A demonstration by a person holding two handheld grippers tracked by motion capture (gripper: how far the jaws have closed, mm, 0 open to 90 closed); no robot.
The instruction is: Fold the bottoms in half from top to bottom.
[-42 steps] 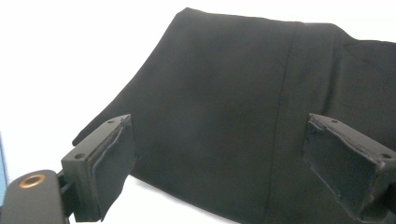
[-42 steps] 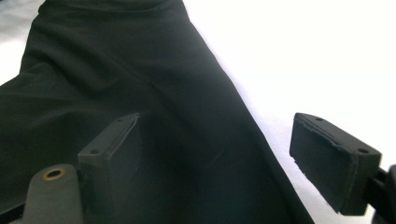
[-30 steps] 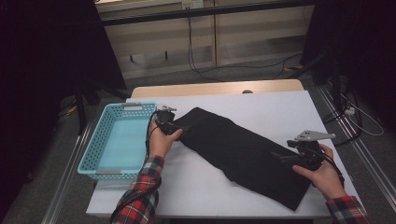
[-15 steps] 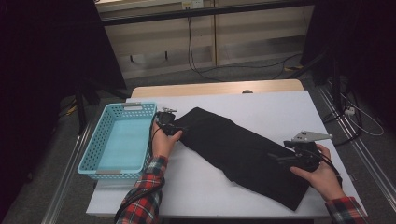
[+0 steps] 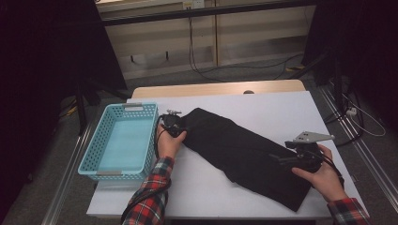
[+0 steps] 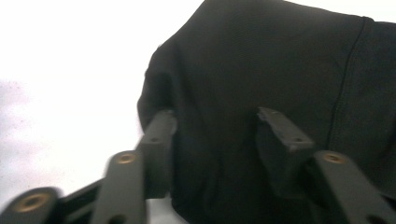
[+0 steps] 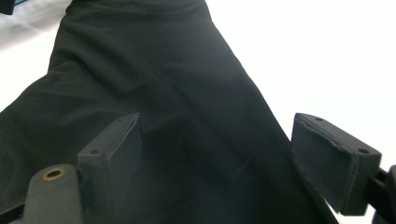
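Left gripper [image 6: 212, 135] jaws just closing, apart around black garment [image 5: 244, 152]; high view adds basket [image 5: 119, 140]; right gripper [image 7: 217, 158] jaws apart.

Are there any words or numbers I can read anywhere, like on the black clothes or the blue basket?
There are none to read.
The black garment shows plain cloth and a seam, with no label or print.
The blue basket has bare mesh walls with no sticker.
The white table has no markings.
The left gripper and the right gripper carry no readable lettering.
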